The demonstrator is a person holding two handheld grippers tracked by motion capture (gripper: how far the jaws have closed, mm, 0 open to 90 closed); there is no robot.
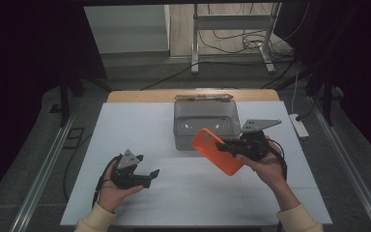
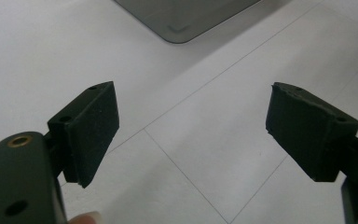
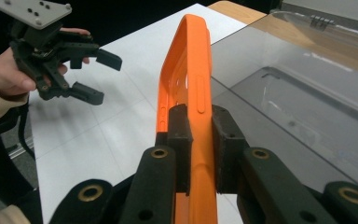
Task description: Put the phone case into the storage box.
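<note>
1. Orange phone case (image 1: 217, 151): soft-looking, matte, silicone-type; flat rectangle w/ rounded corners, raised rim. Right gripper view shows its thin edge (image 3: 193, 93) w/ a moulded side-button bump and small cut-outs.
2. Clear plastic box (image 1: 206, 124): smoky transparent walls, glossy, rectangular, rounded corners, open top; lid (image 1: 205, 97) hinged back behind it, lying on the wooden table edge (image 1: 125, 96). Left gripper view catches one rounded corner (image 2: 182, 21) of it at the top.
3. Table top: white matte board (image 1: 140, 125), smooth, thin seam lines across it.
4. Right gripper (image 1: 224, 146): black hard-plastic body, brass-coloured inserts, grey three-cornered plate on top. Its jaws sit narrow, pads (image 3: 182, 126) pressed on both faces of the case's edge, so the case is held, lifted off the board, tilted, just in front of the box's near right corner. In the right gripper view the case stands on edge between the pads, right beside the box wall; touching or not, can't tell.
5. Left gripper (image 1: 152, 176): same black build, grey plate. Jaws spread wide, nothing btwn them. Pads (image 2: 93, 126) dark, finely grainy, blocky wedge shape. Held in the left hand (image 1: 113, 188) above the board's near left part, well apart from case and box. Also seen far off in the right gripper view (image 3: 98, 77), jaws apart.
6. Cream sleeves (image 1: 297, 217) at both wrists.
</note>
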